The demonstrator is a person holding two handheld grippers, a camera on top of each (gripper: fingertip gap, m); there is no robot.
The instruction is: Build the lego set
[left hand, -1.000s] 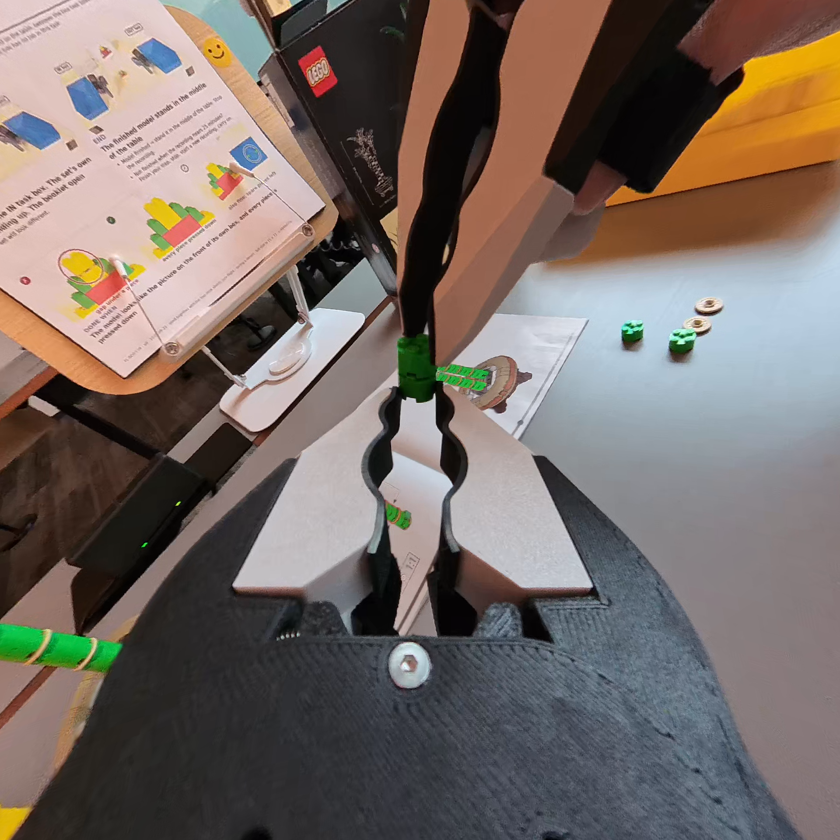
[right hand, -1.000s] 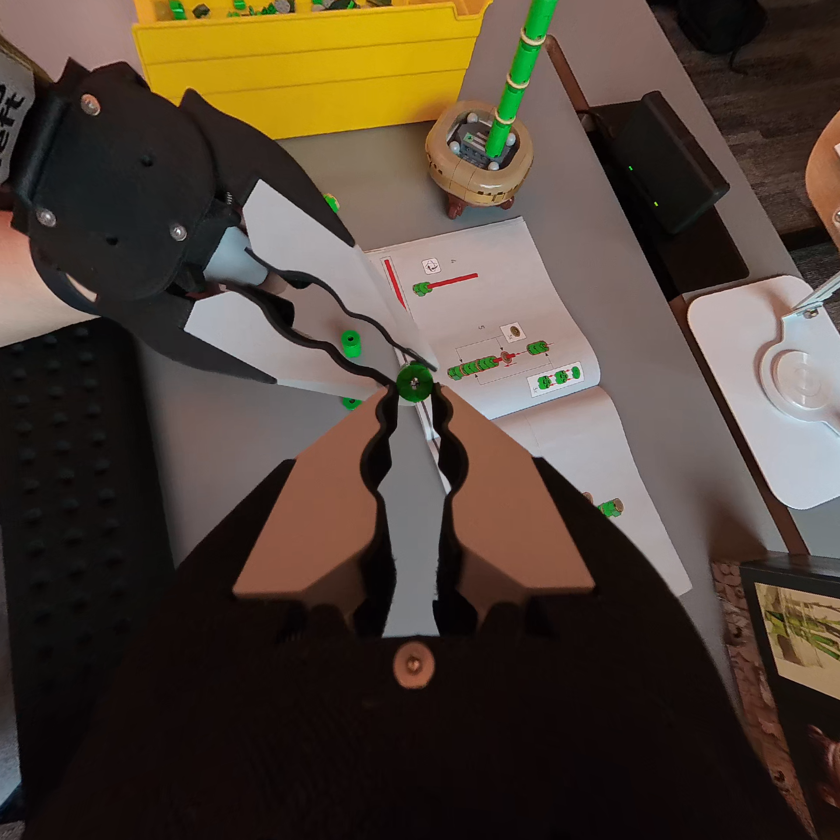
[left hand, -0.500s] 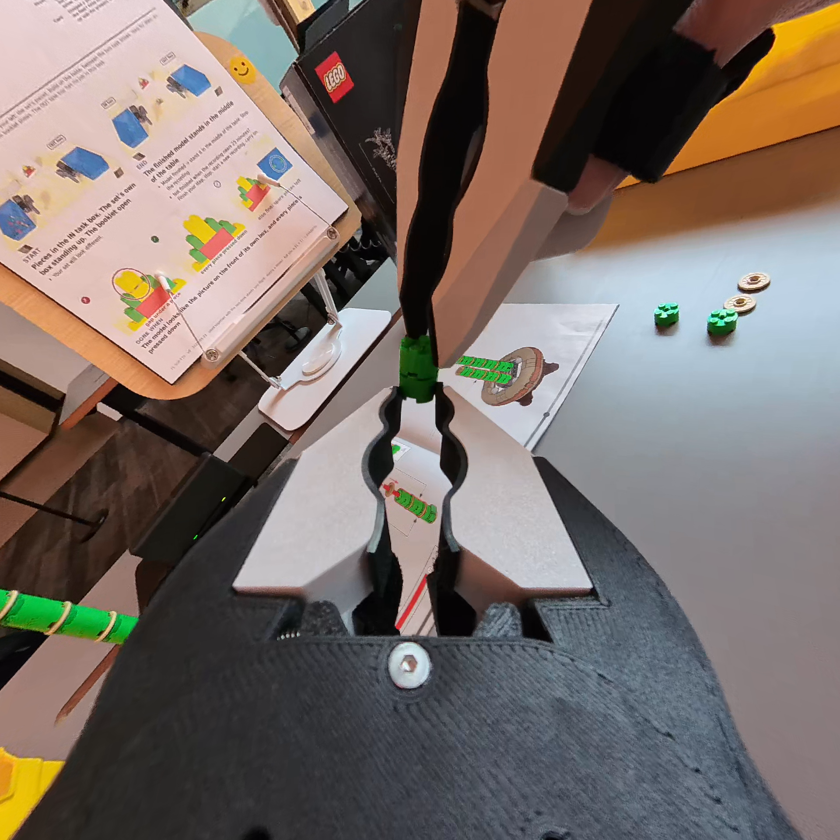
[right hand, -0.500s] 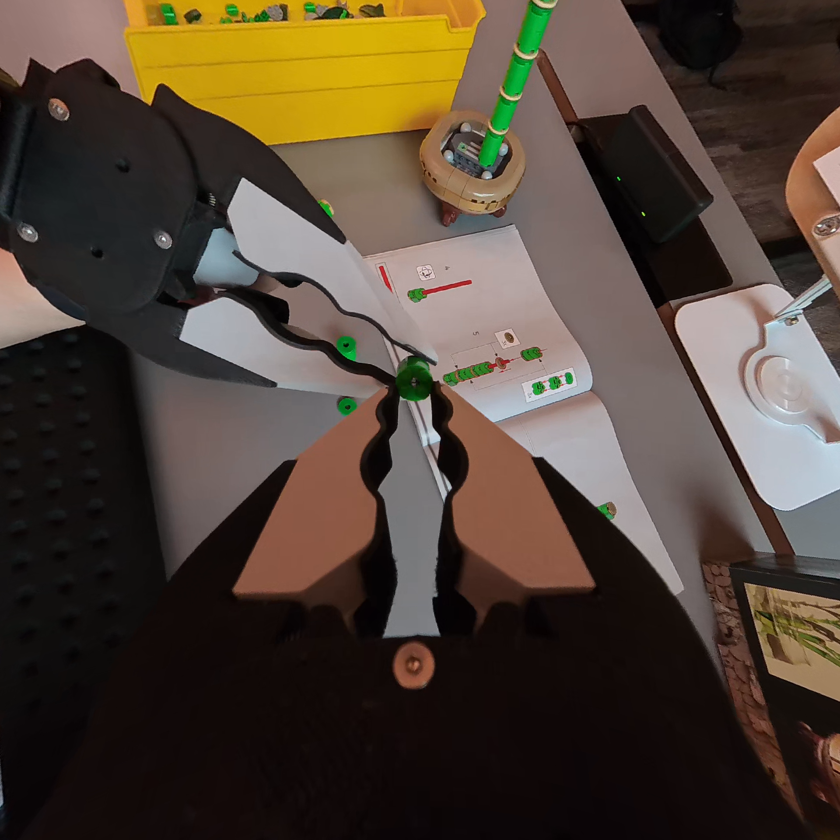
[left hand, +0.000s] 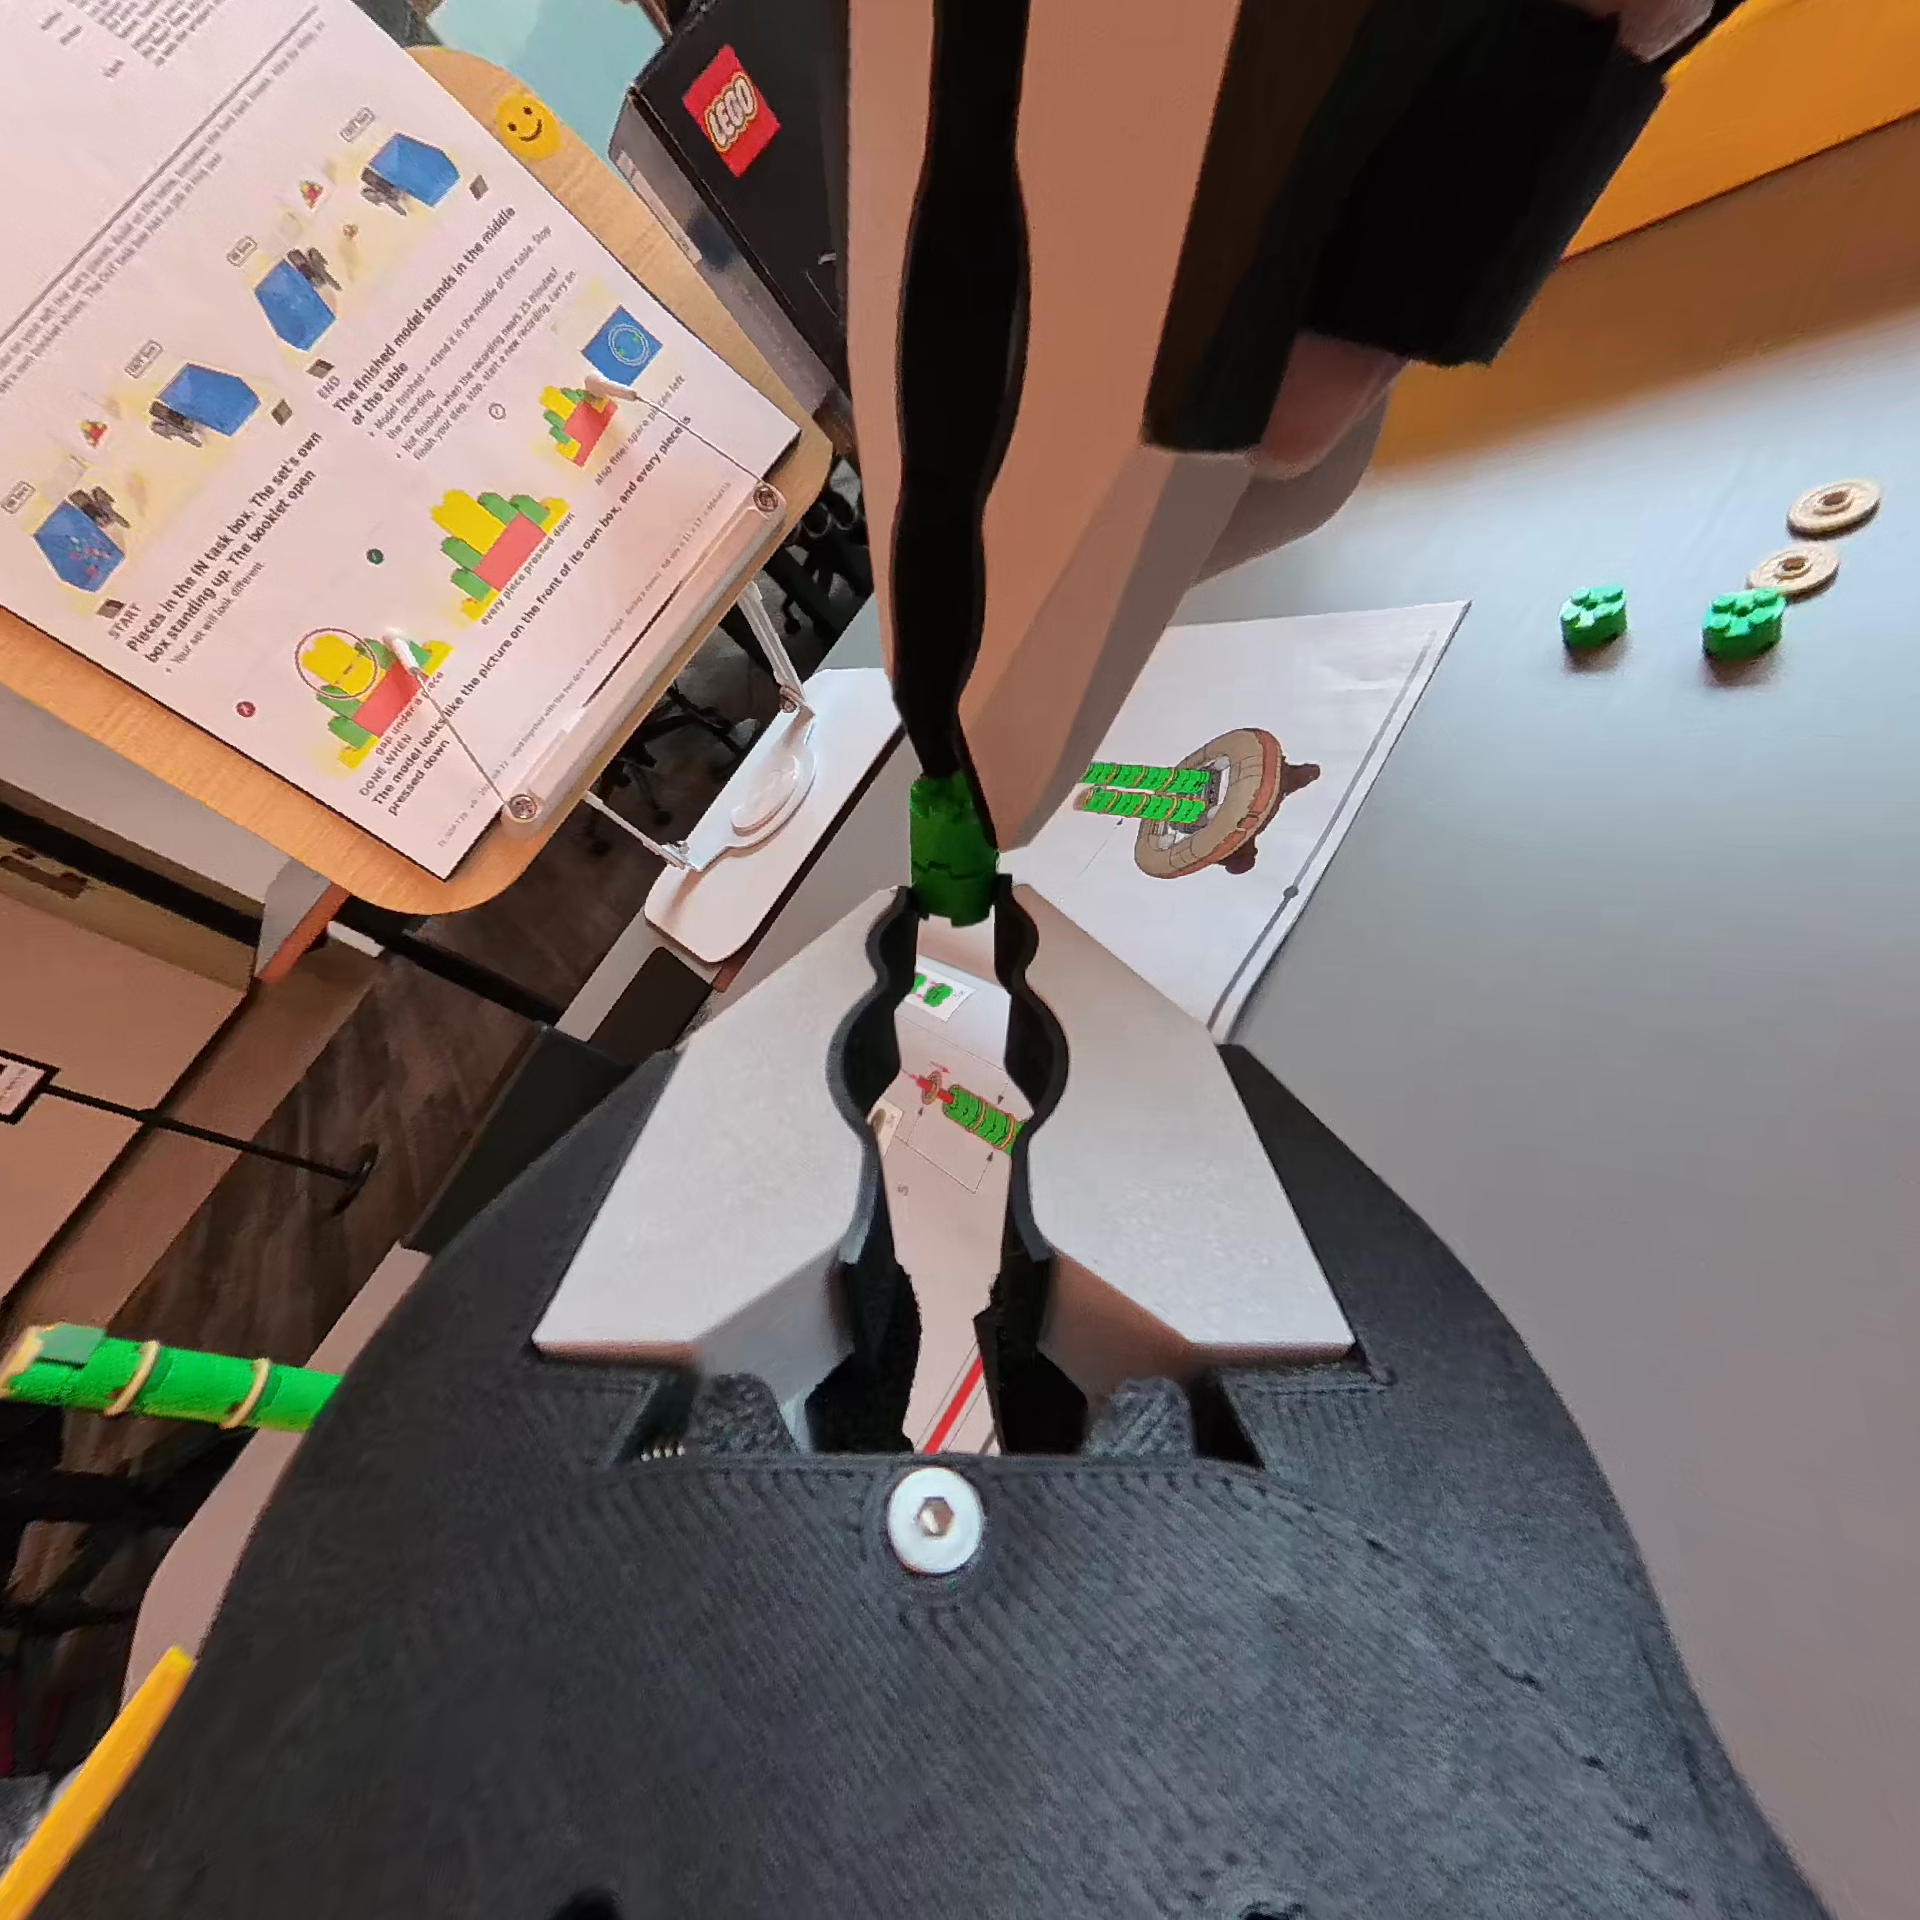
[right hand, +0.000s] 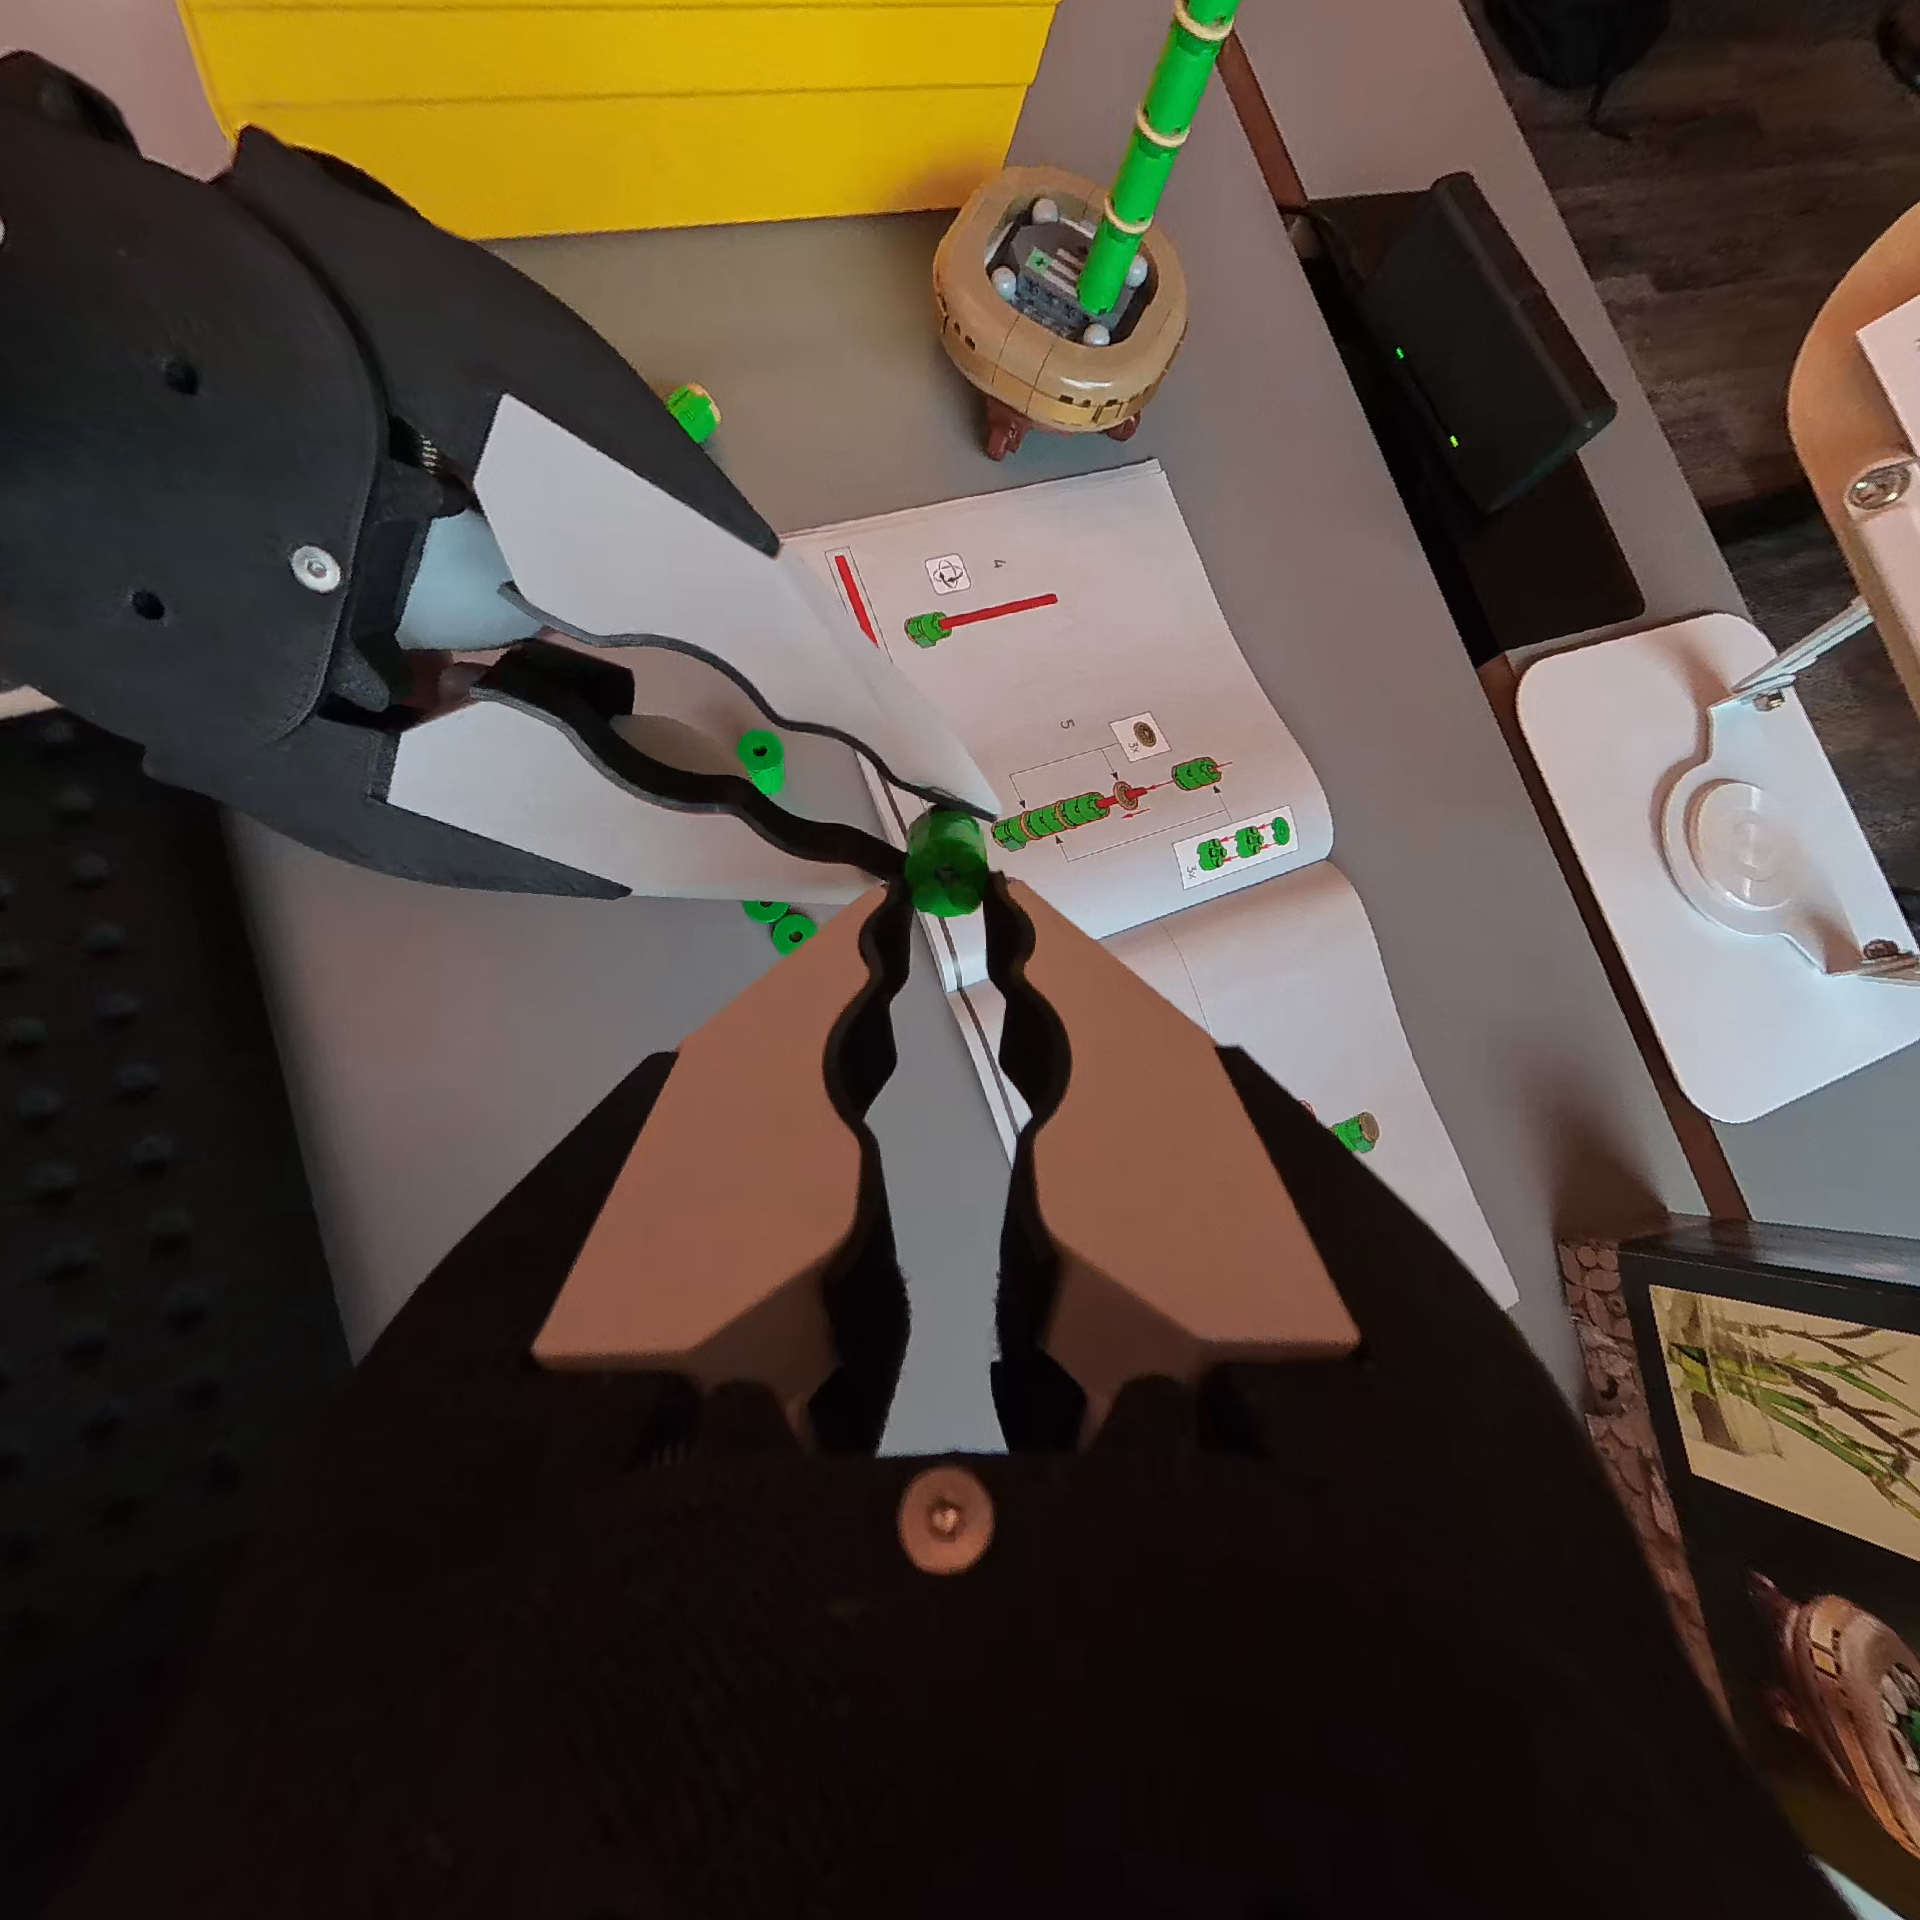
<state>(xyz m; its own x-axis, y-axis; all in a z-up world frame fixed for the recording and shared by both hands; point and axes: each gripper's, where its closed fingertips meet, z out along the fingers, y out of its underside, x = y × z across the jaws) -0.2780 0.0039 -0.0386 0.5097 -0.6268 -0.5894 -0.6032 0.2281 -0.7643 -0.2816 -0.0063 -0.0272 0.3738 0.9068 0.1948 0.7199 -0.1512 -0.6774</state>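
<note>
A short stack of green round bricks [left hand: 948, 854] hangs in the air between both grippers, above the open instruction booklet [right hand: 1091, 665]. My left gripper [left hand: 951, 906], with grey fingers, is shut on the stack's near end. My right gripper [right hand: 943, 894], with brown fingers, is shut on the same stack [right hand: 943, 864] from the other side. In the left wrist view the right gripper [left hand: 961, 790] comes down from above. In the right wrist view the left gripper [right hand: 925, 842] comes in from the left. The two meet tip to tip.
A tan pot model [right hand: 1060, 353] holding a green bamboo stalk [right hand: 1143, 156] stands by a yellow bin [right hand: 623, 104]. Loose green round bricks [right hand: 762, 758] [left hand: 1593, 620] and tan round plates [left hand: 1834, 507] lie on the grey table. Sheet on wooden stand [left hand: 364, 416], black set box [left hand: 748, 156]. The grippers are tip to tip, or close to it.
Both grippers keep hold of the green stack, tip to tip. The pair has drifted slightly; the left view has swung, so the sheet and booklet sit further right.
</note>
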